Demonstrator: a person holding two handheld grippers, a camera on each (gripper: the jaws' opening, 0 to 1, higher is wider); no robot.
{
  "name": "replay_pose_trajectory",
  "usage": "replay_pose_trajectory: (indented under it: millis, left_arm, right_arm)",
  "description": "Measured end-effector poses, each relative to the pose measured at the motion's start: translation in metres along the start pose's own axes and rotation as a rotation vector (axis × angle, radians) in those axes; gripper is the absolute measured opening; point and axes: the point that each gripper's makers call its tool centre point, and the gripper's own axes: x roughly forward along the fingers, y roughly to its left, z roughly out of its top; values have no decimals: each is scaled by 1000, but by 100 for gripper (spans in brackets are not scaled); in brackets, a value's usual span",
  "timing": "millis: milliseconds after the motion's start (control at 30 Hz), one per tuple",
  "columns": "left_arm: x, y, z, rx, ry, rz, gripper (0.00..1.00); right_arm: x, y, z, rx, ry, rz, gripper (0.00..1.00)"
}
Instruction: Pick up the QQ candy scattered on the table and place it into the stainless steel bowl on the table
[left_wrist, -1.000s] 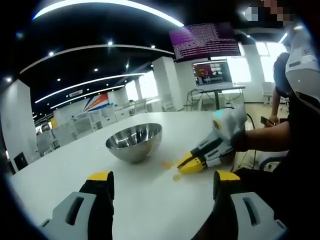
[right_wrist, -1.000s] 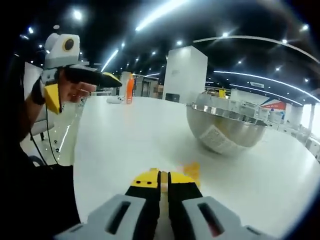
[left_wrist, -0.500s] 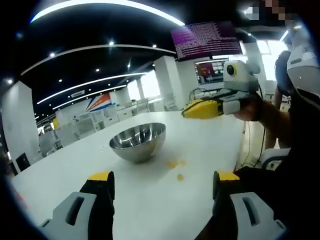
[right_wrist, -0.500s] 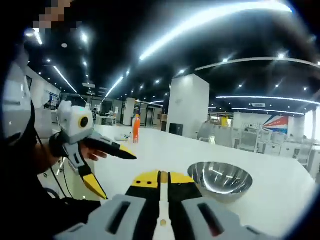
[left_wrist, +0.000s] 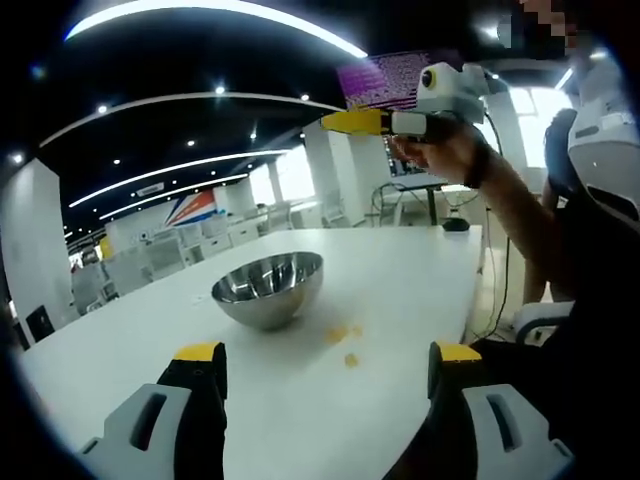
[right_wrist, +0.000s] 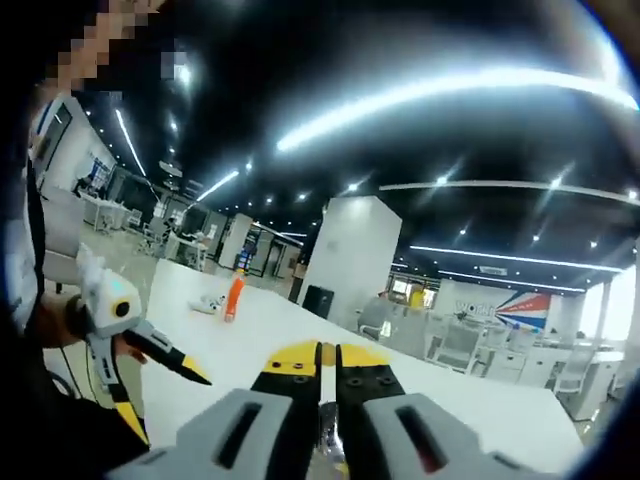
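My right gripper (left_wrist: 345, 121) is high in the air, up above the stainless steel bowl (left_wrist: 267, 287) as the left gripper view has it, and its jaws are pressed together; through the slit between them in the right gripper view I make out a small glint, but I cannot tell whether a piece of candy is actually pinched there. My left gripper (left_wrist: 318, 365) hangs low over the near part of the white counter (left_wrist: 400, 270) with its jaws spread and nothing between them. A few pieces of QQ candy (left_wrist: 341, 336) lie loose on the counter just right of the bowl, between it and my left gripper. I judge this the carry toward the drop. To do it well, I would lower the right gripper until its tips sit over the middle of the bowl and close to its rim before parting the jaws, since a light candy let go from this height could bounce out. In the right gripper view an orange bottle (right_wrist: 233, 297) stands far off on the counter, well clear.
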Motion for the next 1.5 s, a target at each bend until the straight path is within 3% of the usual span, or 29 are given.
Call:
replay_pose_trajectory:
  millis: [133,200,300,467,667,733,867,1233,1500]
  left_arm:
    - [-1,0,0,2,1,1,83]
    - [-1,-1,0,2,1,1,83]
    - [-2,-1,0,1,-1,3,83]
    - [-5,-3,0,4,-1,2,83]
    - [-8,-1,-7,0,14,11,83]
    - [-8,-1,-7,-4,14,8,83]
    - [-9,-2,-7,-11,9,6,83]
    - [-8,-2,-8,-11,15,10,82]
    - [-9,-1,-6,-2,17,16,82]
  right_arm:
    - [15,-21,4,-16,-3,-33,5]
    - [25,-32,-2,-18,9,-48,5]
    - [40,-50,-27,-11,63,-84,5]
    - [62,-71,-105,49,224,-129,5]
    - [73,-68,-196,120,389,-106,5]
    - [72,-67,-218,121,438,-105,5]
    - [70,-67,-230,126,451,-110,5]
    - [66,-61,-240,101,489,-92,6]
    - [65,-64,-237,99,472,-105,7]
